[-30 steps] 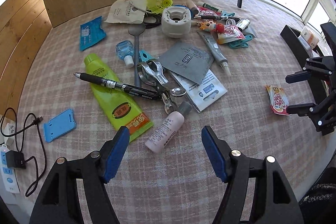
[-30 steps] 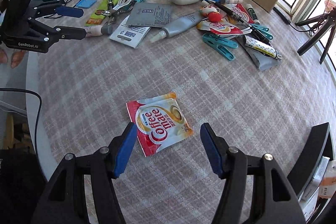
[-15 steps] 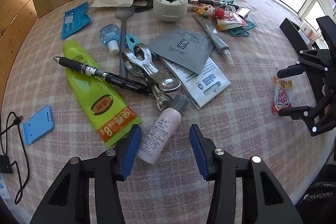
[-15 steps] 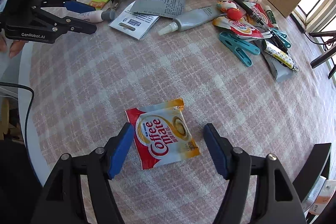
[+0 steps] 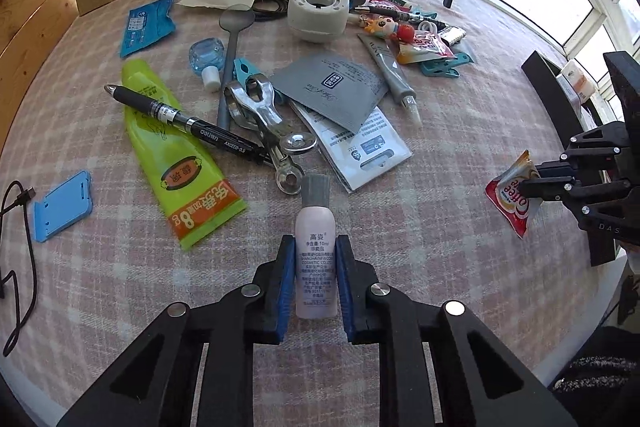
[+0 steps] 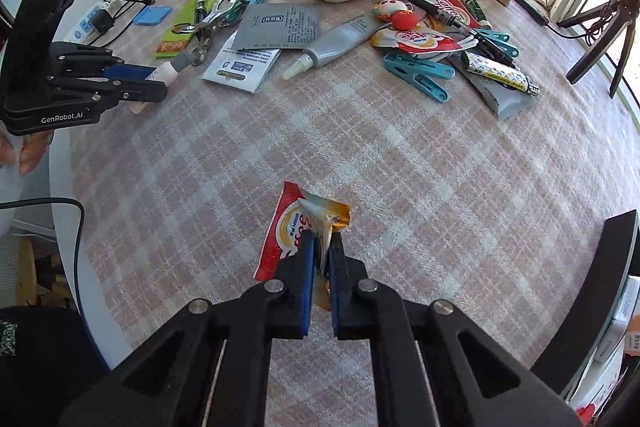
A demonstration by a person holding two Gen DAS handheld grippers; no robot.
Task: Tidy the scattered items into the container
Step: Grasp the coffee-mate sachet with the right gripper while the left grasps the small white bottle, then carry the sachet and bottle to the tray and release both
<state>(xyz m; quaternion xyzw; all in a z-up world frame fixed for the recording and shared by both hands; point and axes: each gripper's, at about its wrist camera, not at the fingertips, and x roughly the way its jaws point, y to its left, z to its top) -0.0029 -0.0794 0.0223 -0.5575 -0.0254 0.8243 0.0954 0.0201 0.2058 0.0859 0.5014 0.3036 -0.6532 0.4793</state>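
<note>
Both grippers point steeply down at the checked tablecloth (image 5: 440,247).

The left gripper (image 5: 316,259) has just been closing, and its blue pads now squeeze the small pink bottle (image 5: 315,251), which lies near the table's front edge. The right gripper (image 6: 320,251) has just snapped nearly shut, pinching the crumpled coffee creamer packet (image 6: 288,227) on the cloth, well apart from the pile.

In the pile I count one white round gadget (image 5: 318,11), one green tube (image 5: 176,163), one grey tube (image 5: 390,71), two black pens and one spoon (image 5: 232,55).

The black container (image 5: 556,95) stands at the table's right edge with small packets inside; I cannot tell how many.
</note>
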